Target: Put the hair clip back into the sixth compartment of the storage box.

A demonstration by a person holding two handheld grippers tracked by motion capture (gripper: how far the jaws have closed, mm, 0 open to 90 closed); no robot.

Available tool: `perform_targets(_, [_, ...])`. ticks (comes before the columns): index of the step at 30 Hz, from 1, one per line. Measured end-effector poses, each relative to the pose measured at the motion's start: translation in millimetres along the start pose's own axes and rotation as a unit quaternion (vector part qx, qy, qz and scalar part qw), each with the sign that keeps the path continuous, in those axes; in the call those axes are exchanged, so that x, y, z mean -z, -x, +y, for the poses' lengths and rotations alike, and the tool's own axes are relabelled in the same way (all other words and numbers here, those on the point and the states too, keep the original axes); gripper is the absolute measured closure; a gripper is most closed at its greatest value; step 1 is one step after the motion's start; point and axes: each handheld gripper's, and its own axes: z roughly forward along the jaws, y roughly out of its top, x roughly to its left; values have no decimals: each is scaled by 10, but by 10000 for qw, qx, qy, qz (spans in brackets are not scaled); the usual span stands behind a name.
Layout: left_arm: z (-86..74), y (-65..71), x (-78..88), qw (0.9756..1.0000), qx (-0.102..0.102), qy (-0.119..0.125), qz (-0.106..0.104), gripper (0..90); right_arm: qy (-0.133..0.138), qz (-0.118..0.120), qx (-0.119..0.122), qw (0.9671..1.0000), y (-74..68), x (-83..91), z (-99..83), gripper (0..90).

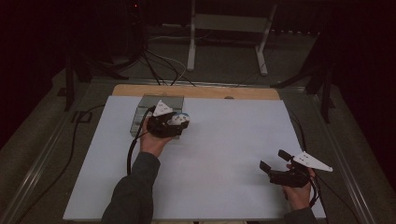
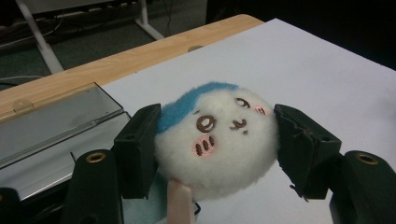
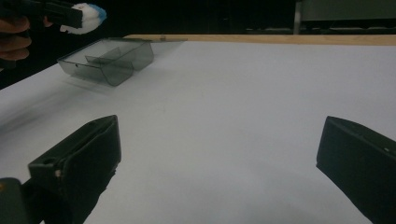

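A round white plush toy (image 2: 217,140) with a blue patch and a stitched face sits squeezed between the jaws of my left gripper (image 2: 217,144). In the high view that gripper (image 1: 180,122) holds the plush toy (image 1: 179,119) just right of a clear grey plastic box (image 1: 149,106) at the table's far left. The box (image 3: 109,58) has an inner divider, and the plush toy (image 3: 88,17) hangs above and left of it in the right gripper view. My right gripper (image 1: 274,161) stands open near the front right corner, nothing between its jaws (image 3: 219,163).
A white sheet (image 1: 224,154) covers the table, with a wooden strip (image 1: 196,91) along the far edge. Cables (image 1: 159,65) and a metal stand's legs (image 1: 226,42) lie on the floor beyond. A cable trails off the table's left side.
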Motion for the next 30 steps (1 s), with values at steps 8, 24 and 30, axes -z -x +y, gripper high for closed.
perform_targets(8, [-32, -64, -19, 10000, 14, -50, 19, 369, -5, 6, -2, 10000, 1, 0, 0, 0])
perform_targets(24, [-75, -187, -43, 9997, 102, -153, 143, 368, -21, 16, -10, 10000, 0, -11, -1, 0])
perform_targets(30, [-95, -227, -51, 9995, 124, -195, 194, 368, -16, 13, -15, 10000, 4, -6, 0, 0])
